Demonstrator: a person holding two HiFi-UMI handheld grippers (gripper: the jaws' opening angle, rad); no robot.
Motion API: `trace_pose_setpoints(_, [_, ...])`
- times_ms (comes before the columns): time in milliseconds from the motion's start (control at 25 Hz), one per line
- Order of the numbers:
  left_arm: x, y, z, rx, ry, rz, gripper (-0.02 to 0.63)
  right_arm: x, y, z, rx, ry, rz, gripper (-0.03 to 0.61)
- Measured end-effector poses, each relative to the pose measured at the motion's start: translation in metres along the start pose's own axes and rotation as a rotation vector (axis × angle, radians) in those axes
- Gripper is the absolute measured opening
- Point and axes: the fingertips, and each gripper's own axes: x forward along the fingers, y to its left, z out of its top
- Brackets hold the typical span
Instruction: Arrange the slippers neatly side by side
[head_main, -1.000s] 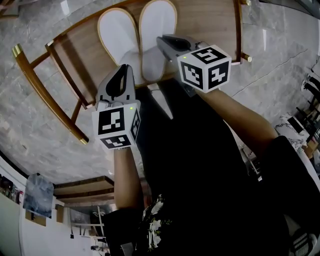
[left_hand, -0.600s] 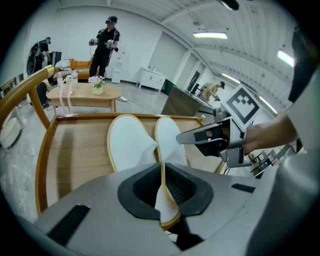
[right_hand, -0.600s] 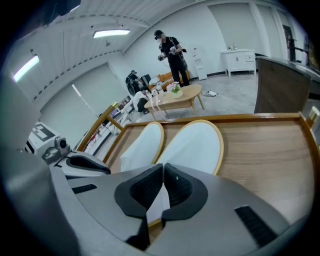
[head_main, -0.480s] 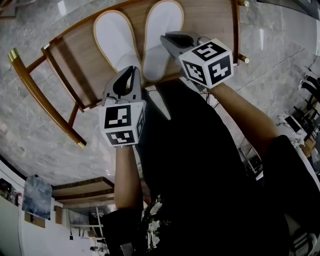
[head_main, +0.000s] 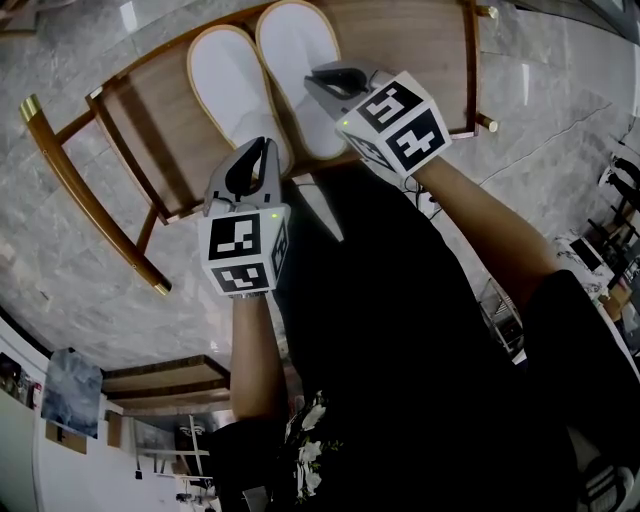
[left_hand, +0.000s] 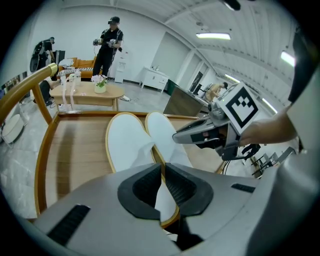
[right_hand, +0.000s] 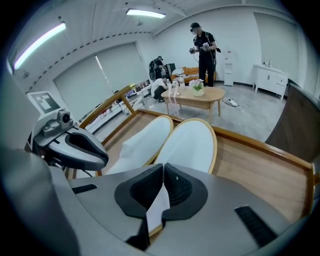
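You've swung the right slipper (head_main: 295, 50) against the left slipper (head_main: 228, 80). The jaws of the right gripper (head_main: 316, 80) and left gripper (head_main: 262, 146) clench their heels. Probably release next.

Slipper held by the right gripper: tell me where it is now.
In the head view the slipper lies top centre on the wooden rack, alongside the other slipper on its left, its near end pinched in the right gripper.

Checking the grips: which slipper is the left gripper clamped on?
The left slipper, the one farther from the right gripper. The left gripper is shut on its heel end, while the right gripper holds the right slipper.
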Motion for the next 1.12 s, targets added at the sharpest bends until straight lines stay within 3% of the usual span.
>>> trace_pose_setpoints(360, [-0.003,0.004,-0.004,-0.007,0.003,0.008,0.02,0.002,-0.012,-0.007,0.068,-0.029,-0.084,0.008])
trace_pose_setpoints(760, [-0.003,0.002,0.001,0.035,0.004,0.028,0.02,0.003,-0.005,-0.002,0.013,-0.101,-0.048,0.01])
trace_pose_setpoints(800, [-0.004,0.002,0.002,0.039,0.005,0.029,0.02,0.002,-0.004,0.0,0.006,-0.115,-0.047,0.016])
trace_pose_setpoints(880, [-0.006,0.002,0.005,0.047,0.007,0.036,0.02,-0.001,-0.003,0.004,0.0,-0.153,-0.045,0.112])
trace_pose_setpoints(1120, [-0.016,-0.004,0.021,0.085,-0.007,0.078,0.02,-0.026,0.003,0.019,0.019,-0.242,-0.04,0.119])
